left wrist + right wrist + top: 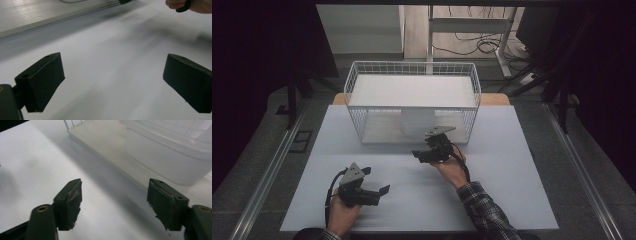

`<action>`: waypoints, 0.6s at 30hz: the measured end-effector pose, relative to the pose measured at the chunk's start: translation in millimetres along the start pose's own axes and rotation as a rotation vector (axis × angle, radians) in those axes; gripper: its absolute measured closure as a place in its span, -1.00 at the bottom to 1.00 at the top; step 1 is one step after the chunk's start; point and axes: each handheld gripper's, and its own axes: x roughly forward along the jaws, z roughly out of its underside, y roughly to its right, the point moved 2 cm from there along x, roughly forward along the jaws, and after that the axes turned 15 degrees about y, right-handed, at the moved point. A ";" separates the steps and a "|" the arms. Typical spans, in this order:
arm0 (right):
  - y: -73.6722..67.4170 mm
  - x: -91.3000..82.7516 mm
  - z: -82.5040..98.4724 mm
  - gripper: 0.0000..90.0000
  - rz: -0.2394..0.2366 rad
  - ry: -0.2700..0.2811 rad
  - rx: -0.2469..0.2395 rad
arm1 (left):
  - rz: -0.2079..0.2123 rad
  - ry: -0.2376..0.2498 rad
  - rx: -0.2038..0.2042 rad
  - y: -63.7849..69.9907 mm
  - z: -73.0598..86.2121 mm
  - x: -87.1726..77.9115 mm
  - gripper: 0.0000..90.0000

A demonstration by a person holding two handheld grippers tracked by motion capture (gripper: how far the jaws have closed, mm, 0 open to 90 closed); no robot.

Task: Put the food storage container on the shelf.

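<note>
Right jaws, high view: right gripper point(422, 154) parted, nothing between; it sits just in front of the basket's point(357, 107) open side.
Left jaws, high view: left gripper point(382, 192) parted and empty, low over the table point(512, 190), well apart from the right one.
Cup, high view: pale translucent cup point(417, 122) upside down on the basket's lower tray, just beyond the right gripper, not touching it.
Left gripper view, jaws: both black pads point(45, 80) wide apart over bare white tabletop; nothing held.
Left gripper view, far edge: the person's right hand point(192, 5) at top right.
Right gripper view, jaws: worn pads point(71, 203) spread, released, only table between them.
Right gripper view, cup: the cup point(165, 162) stands on the tray point(100, 142) ahead, to the upper right, clear of the jaws.
</note>
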 end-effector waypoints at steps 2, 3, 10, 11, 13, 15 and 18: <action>-0.6 -3.7 2.6 -0.48 -0.010 0.004 0.002 | 0.001 -0.001 -0.001 0.0 0.1 0.1 -0.94; -0.9 -5.3 3.8 -0.51 -0.011 0.006 0.002 | 0.002 -0.001 -0.001 0.0 0.1 0.3 -0.94; -3.5 -16.2 7.2 -0.71 -0.021 0.009 -0.008 | 0.008 -0.003 -0.001 0.3 0.2 0.5 -0.94; -4.7 -18.1 7.8 -0.73 -0.025 0.009 -0.010 | 0.009 -0.002 -0.002 0.4 0.2 0.4 -0.94; -6.7 -20.7 9.0 -0.78 -0.032 0.006 -0.013 | 0.010 -0.001 -0.003 0.4 0.1 0.4 -0.94; -8.7 -23.1 10.3 -0.80 -0.038 0.003 -0.019 | 0.012 -0.003 -0.003 0.3 0.3 0.6 -0.94; -11.4 -27.0 11.9 -0.82 -0.042 -0.004 -0.030 | 0.014 -0.007 -0.003 0.7 0.4 1.0 -0.94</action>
